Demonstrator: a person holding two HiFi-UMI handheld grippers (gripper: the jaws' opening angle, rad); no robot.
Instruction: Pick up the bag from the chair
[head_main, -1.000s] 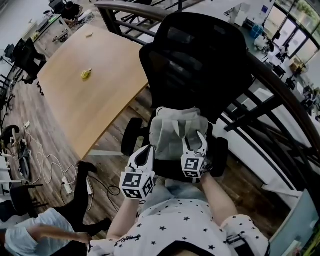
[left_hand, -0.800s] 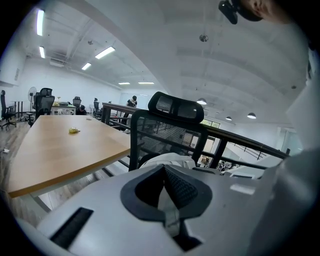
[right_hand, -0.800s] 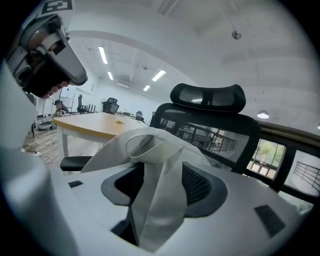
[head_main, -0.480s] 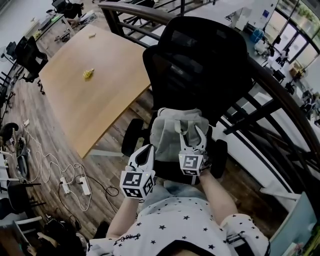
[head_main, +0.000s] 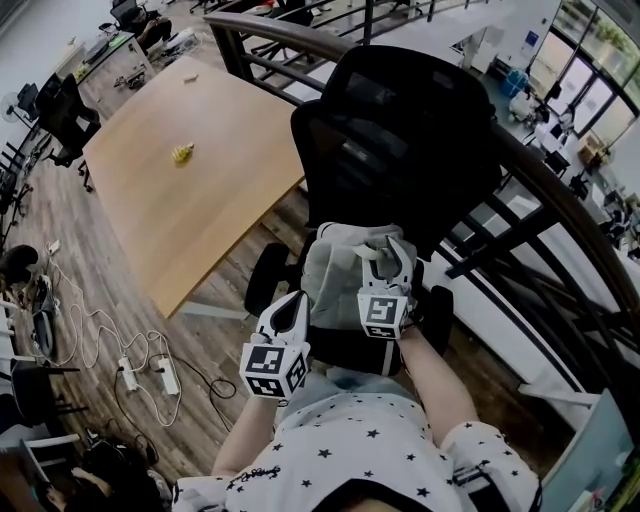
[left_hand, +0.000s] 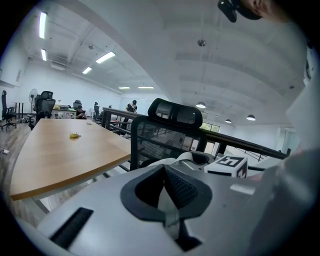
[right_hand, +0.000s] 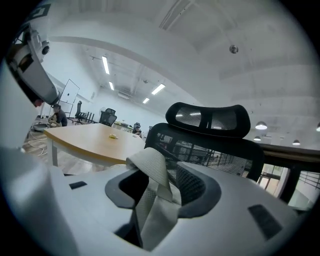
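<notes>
Grey bag (head_main: 340, 275) upright, strap (right_hand: 150, 200) in right gripper (head_main: 392, 255)

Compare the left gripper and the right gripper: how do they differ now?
The right gripper is shut on the grey strap of the bag; the left gripper is shut on nothing. The right gripper is above the bag; the left gripper is beside its left edge. Both point toward the chair.
</notes>
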